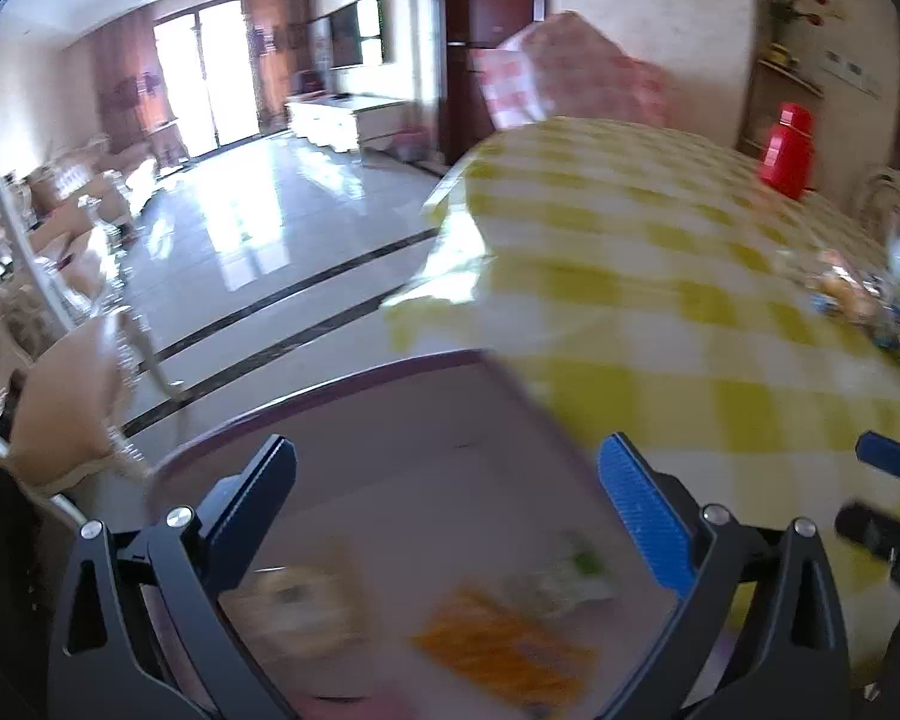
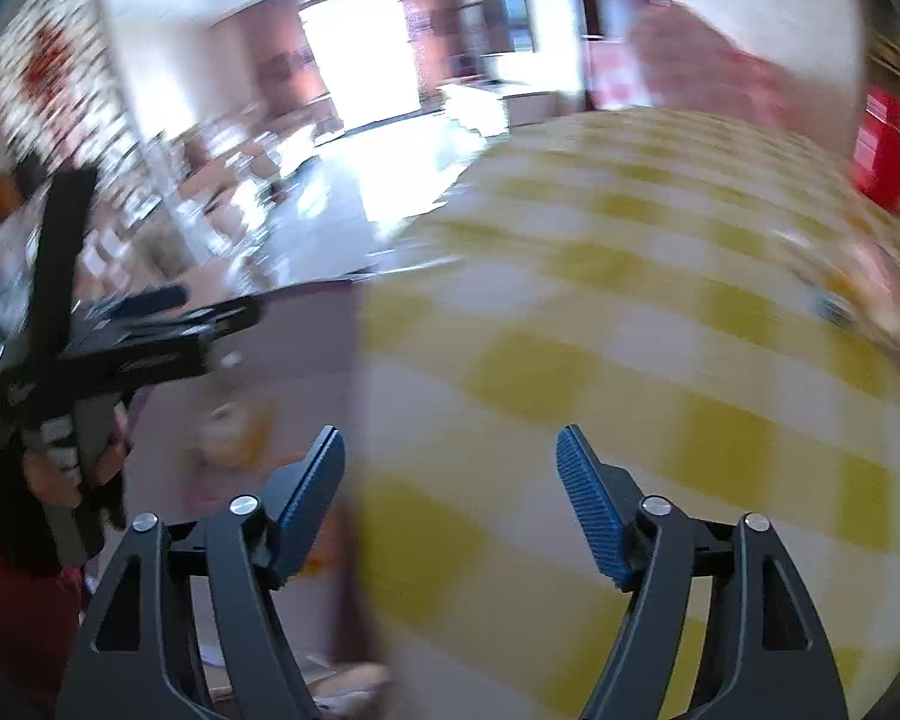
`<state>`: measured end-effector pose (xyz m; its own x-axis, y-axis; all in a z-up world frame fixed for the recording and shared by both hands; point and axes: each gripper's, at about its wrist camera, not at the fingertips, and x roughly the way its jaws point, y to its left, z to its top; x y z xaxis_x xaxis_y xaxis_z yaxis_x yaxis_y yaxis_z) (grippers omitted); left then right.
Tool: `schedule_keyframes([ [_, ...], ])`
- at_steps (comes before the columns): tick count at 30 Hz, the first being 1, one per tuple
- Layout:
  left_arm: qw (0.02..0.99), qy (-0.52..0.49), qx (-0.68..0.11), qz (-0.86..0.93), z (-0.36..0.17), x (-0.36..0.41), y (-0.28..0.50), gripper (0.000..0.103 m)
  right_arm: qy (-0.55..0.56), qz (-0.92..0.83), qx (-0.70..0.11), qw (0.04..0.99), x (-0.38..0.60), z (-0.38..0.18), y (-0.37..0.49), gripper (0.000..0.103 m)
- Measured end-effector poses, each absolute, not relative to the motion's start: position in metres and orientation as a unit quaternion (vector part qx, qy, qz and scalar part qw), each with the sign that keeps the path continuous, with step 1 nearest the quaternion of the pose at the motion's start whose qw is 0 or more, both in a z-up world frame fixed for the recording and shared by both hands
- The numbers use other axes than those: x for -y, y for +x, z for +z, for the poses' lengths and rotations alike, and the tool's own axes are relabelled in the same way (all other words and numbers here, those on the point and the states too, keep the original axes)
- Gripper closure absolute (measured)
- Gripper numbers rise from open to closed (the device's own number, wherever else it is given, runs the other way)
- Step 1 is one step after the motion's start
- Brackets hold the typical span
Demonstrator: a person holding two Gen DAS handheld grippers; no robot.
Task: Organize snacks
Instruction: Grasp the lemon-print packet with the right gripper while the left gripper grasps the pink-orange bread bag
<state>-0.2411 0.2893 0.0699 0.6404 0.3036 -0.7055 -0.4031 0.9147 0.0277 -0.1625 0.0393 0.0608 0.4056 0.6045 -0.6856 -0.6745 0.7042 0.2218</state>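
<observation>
Beneath the left gripper (image 1: 447,471), at 6 o'clock in the left wrist view: one pale pink tray (image 1: 390,420) with a darker purple rim, set at the counter's near edge. Its contents are blurred: an orange snack packet (image 1: 504,639), a pale packet with a green mark (image 1: 561,576) just beside it, and a beige packet (image 1: 297,606) toward 7 o'clock. The left gripper's jaws are spread wide, nothing between them, hanging above the tray.

Counter (image 1: 660,300): covered in a yellow-and-white checked cloth. A loose heap of wrapped snacks (image 1: 858,300) lies at 3 o'clock, well apart from the tray. A red flask (image 1: 787,150) stands at 2 o'clock near the far edge. A pink checked chair back (image 1: 570,69) shows at 12 o'clock beyond the counter.

Right gripper (image 2: 450,480): jaws released and apart, nothing between them, above bare cloth just beside the tray's right rim. Its view is heavily smeared; the tray sits at 8 o'clock, with the left gripper over it at 9 o'clock and the person's hand (image 2: 60,456) on its handle.
</observation>
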Motion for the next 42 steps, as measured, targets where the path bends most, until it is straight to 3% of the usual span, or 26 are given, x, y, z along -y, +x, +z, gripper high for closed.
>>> schedule_keyframes([
  [7, 0.916, -0.042, -0.393, 0.073, 0.074, -0.190, -0.176, 0.002, 0.021, 0.242, -0.401, 0.883, 0.089, 0.055, -0.112, 0.026],
  [15, 0.896, -0.027, -0.441, -0.043, 0.038, -0.090, -0.107, 0.002, 0.064, 0.115, -0.424, 0.896, 0.208, 0.026, -0.035, 0.026],
  [29, 0.866, -0.028, -0.496, -0.061, 0.023, -0.052, -0.047, 0.002, -0.068, 0.126, -0.435, 0.889, 0.197, 0.016, 0.079, 0.023],
  [32, 0.863, -0.071, -0.497, -0.065, 0.025, -0.051, -0.027, 0.002, -0.077, 0.138, -0.435, 0.886, 0.198, 0.013, 0.078, 0.064],
  [42, 0.881, -0.101, -0.458, -0.068, 0.039, -0.010, 0.048, 0.002, -0.036, 0.138, -0.397, 0.907, 0.226, 0.031, -0.004, 0.066],
])
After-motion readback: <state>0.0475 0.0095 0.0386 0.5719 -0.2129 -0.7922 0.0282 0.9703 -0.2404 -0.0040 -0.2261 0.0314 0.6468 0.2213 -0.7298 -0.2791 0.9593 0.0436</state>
